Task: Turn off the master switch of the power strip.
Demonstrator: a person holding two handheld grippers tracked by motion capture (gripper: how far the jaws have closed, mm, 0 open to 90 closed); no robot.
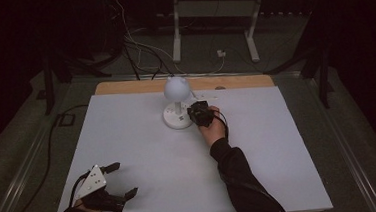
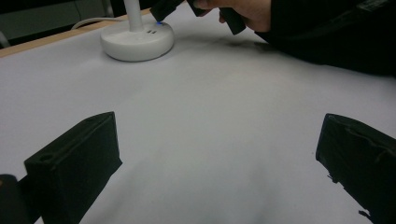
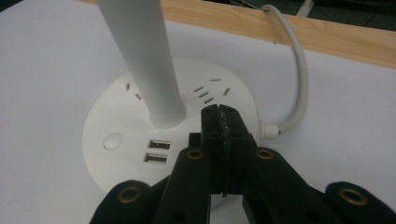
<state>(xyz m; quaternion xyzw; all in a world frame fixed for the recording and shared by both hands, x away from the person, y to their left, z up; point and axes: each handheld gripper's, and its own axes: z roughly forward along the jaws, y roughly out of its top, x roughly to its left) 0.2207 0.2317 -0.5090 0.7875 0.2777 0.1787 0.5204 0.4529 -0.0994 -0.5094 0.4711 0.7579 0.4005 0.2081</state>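
White desk (image 1: 144,154) with a bare wood strip along the far edge. White lamp (image 1: 177,100) stands at far centre of the desk: round globe head on a thin upright stem, flat round base (image 3: 116,116) with two USB ports, socket slots and a round button on top. White cord (image 3: 299,79) leaves the base on its right side in the right gripper view and arcs back over the wood strip. Right gripper (image 3: 219,114) sits at the lamp base, just right of it in the high view, fingers closed together with nothing between them, tips over the base top next to the stem; contact unclear. Left gripper (image 1: 121,180) rests at the near left corner of the desk, well apart from the lamp, fingers wide open and empty.
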